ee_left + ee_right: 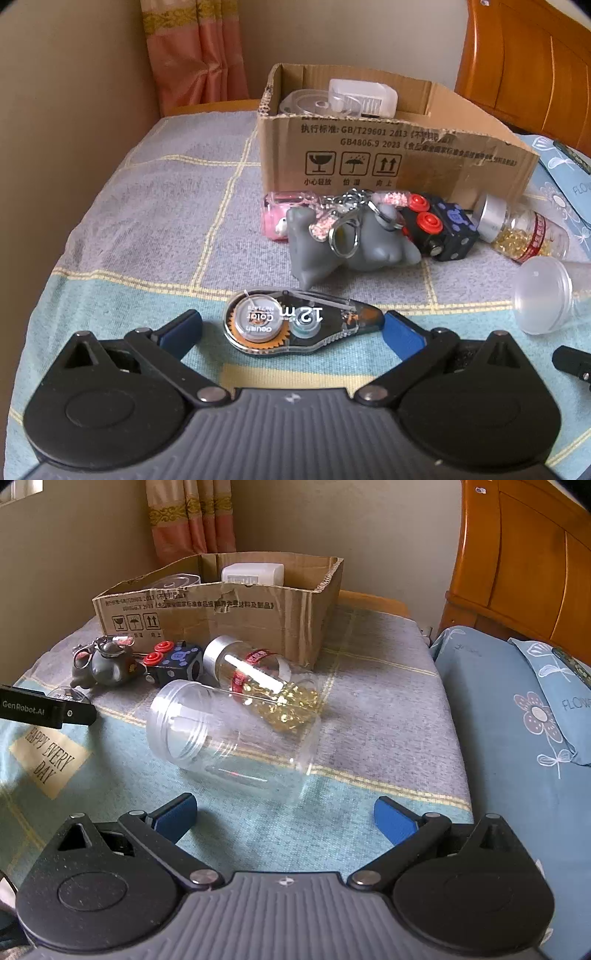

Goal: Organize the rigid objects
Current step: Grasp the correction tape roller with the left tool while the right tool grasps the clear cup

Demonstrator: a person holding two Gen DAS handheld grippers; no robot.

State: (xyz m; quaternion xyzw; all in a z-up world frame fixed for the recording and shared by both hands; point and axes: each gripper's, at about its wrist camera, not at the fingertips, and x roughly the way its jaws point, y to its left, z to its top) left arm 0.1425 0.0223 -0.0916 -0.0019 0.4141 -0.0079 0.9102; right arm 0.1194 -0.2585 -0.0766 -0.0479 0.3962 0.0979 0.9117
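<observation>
Below, the left gripper [291,328] spreads wide around a correction tape dispenser [301,321] lying near the bed's front edge. Likewise spread and empty, the right gripper [286,814] faces a clear jar [236,734] lying sideways, a capsule bottle [262,679] just behind, then the cardboard box [236,616].

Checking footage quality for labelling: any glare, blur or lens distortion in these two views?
Left wrist: sharp up close, correction tape label readable; fisheye bends the cardboard box edges; dark corners. Right wrist: bright glare streaks on the empty clear jar and capsule bottle; soft daylight, faint shadows.
</observation>
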